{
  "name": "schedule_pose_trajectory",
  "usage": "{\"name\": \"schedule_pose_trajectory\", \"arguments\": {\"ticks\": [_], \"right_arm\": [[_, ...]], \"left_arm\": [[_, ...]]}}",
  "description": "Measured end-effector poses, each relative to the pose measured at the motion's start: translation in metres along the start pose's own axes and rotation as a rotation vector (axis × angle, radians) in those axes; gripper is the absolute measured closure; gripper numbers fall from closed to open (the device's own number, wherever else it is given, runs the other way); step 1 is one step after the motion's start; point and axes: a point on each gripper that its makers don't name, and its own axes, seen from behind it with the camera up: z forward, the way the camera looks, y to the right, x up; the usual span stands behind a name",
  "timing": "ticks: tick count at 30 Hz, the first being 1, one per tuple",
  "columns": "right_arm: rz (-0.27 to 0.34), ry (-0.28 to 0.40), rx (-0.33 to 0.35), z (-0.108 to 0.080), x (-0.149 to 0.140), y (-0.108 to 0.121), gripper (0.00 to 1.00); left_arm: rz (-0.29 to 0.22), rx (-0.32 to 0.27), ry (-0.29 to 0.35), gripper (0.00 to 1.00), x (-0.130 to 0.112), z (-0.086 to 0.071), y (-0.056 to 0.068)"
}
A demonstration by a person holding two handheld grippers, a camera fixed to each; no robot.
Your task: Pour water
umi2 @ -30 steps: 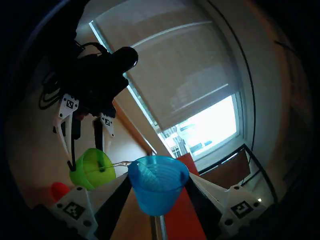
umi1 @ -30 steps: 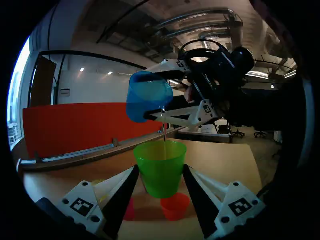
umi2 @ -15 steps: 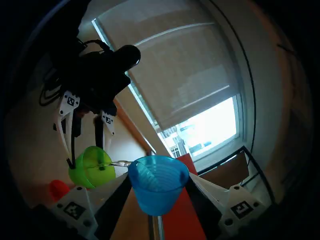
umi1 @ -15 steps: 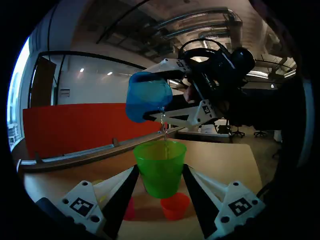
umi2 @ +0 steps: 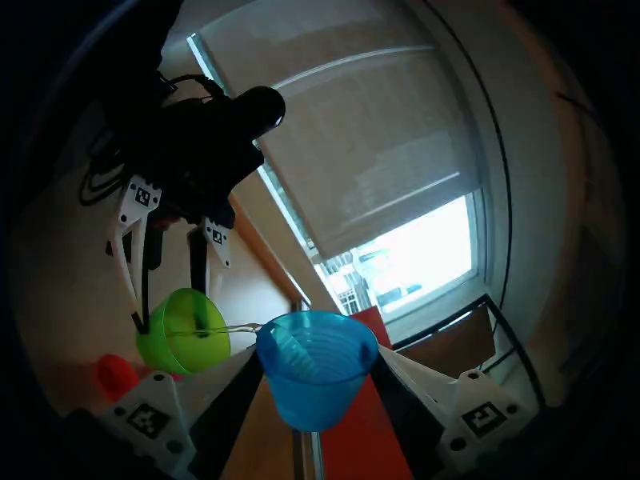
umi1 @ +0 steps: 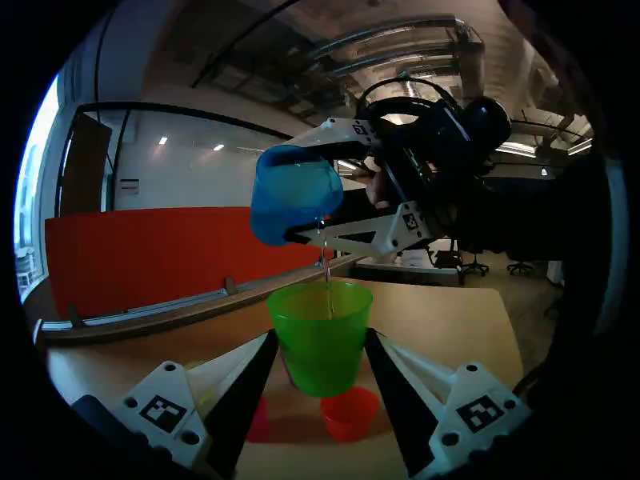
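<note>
My left gripper (umi1: 320,356) is shut on a green cup (umi1: 321,333), held upright above the table. Above it, the right gripper (umi1: 316,188) holds a blue cup (umi1: 290,192) tipped over, and a thin stream of water (umi1: 326,268) falls from its rim into the green cup. In the right gripper view, my right gripper (umi2: 316,376) is shut on the blue cup (umi2: 314,376). The green cup (umi2: 182,332) sits to its left between the left gripper's fingers (umi2: 132,264), with the water stream (umi2: 232,328) running across to it.
A wooden table (umi1: 456,320) lies below the cups. An orange cup (umi1: 350,410) and a pink cup (umi1: 258,418) stand on it beneath the green cup. A red partition (umi1: 152,252) runs behind. A bright window with a blind (umi2: 400,248) is behind the blue cup.
The blue cup has tipped slightly further and the water keeps running into the green cup. Both grippers have held nearly still.
</note>
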Motion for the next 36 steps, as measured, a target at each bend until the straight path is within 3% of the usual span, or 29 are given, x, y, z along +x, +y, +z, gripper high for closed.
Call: {"name": "schedule_pose_trajectory", "arguments": {"ticks": [36], "right_arm": [[-0.039, -0.008, -0.006, -0.0003, 0.0028, 0.0002, 0.1]], "left_arm": [[0.003, -0.002, 0.003, 0.21, 0.0005, 0.0008, 0.0032]]}}
